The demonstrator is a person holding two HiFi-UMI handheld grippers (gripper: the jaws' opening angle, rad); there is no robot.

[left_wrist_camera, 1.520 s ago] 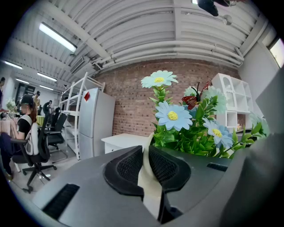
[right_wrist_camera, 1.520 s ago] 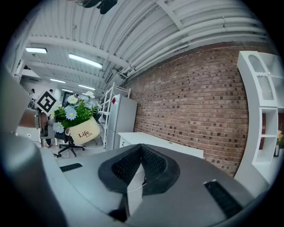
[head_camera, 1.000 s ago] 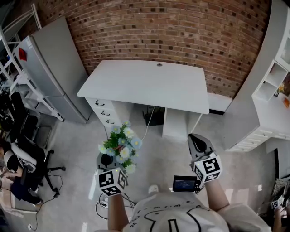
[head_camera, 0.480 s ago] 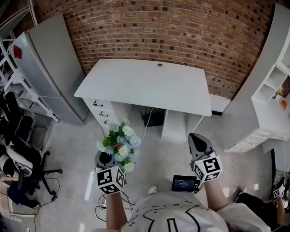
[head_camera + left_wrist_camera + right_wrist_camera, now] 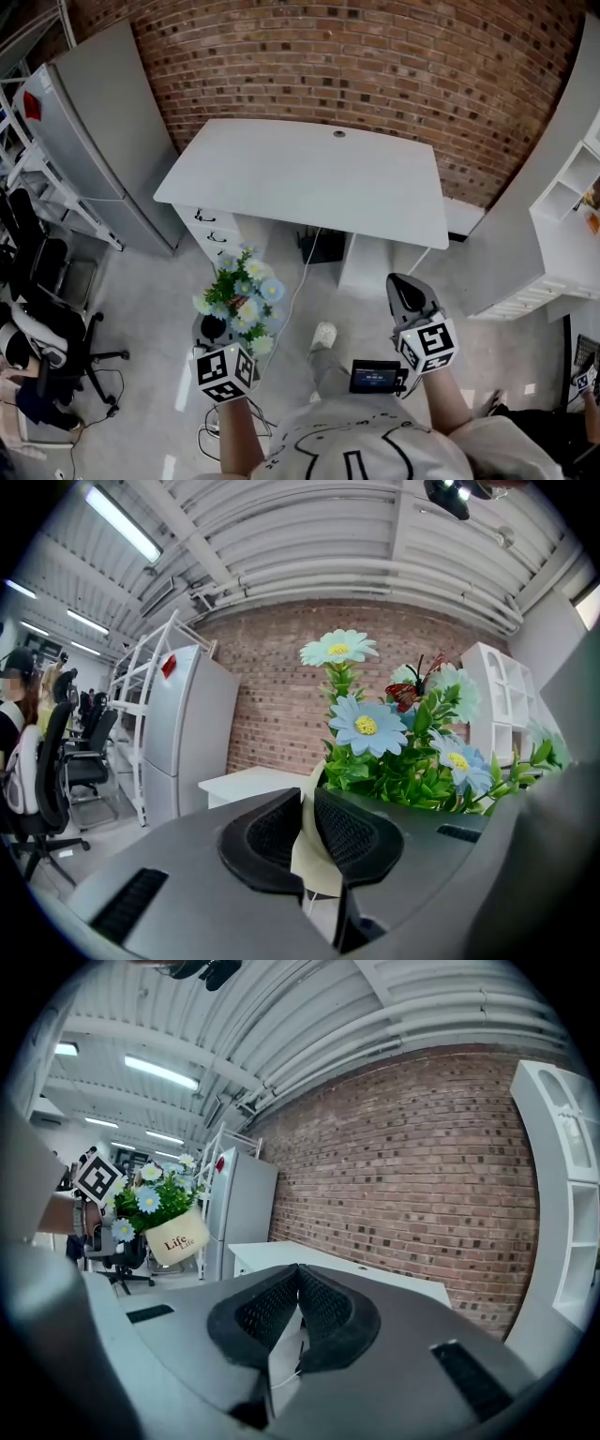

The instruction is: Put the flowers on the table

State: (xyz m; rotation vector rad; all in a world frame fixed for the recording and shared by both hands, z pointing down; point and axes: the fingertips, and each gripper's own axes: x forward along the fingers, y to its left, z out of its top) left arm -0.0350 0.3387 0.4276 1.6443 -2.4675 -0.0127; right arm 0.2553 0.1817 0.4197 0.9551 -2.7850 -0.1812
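Note:
A cream pot of blue and white artificial flowers (image 5: 239, 298) hangs in front of me at the lower left, over the floor. My left gripper (image 5: 217, 330) is shut on the pot's rim (image 5: 314, 855), and the blooms (image 5: 394, 742) rise right behind its jaws. The right gripper (image 5: 401, 283) is shut with nothing in it, its pads (image 5: 319, 1307) pressed together. In the right gripper view the pot (image 5: 176, 1237) is at the left. The white table (image 5: 309, 173) stands ahead against the brick wall, its top bare.
A grey cabinet (image 5: 103, 131) stands left of the table, with office chairs (image 5: 47, 319) further left. White shelving (image 5: 572, 187) fills the right side. Drawers (image 5: 220, 239) sit under the table's left end. My foot (image 5: 323, 335) is on the floor ahead.
I have stepped toward the table, which looks slightly nearer. One foot has come forward into view. Both grippers keep their hold and stance.

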